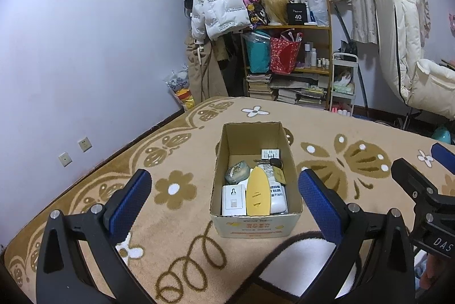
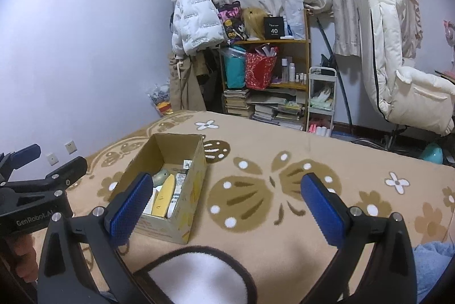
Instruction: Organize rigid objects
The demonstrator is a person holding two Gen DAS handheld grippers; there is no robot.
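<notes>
Cardboard box filled, both hand-held grippers spread, hovering level

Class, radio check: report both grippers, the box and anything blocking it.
Left gripper open, empty. Right gripper open, empty. Cardboard box upright on blanket, yellow board and small items inside. Nothing in the way.

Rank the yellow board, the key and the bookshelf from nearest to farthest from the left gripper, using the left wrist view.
1. Yellow board, front of the cardboard box.
2. Key, deeper in the box.
3. Bookshelf, by the far wall.
</notes>
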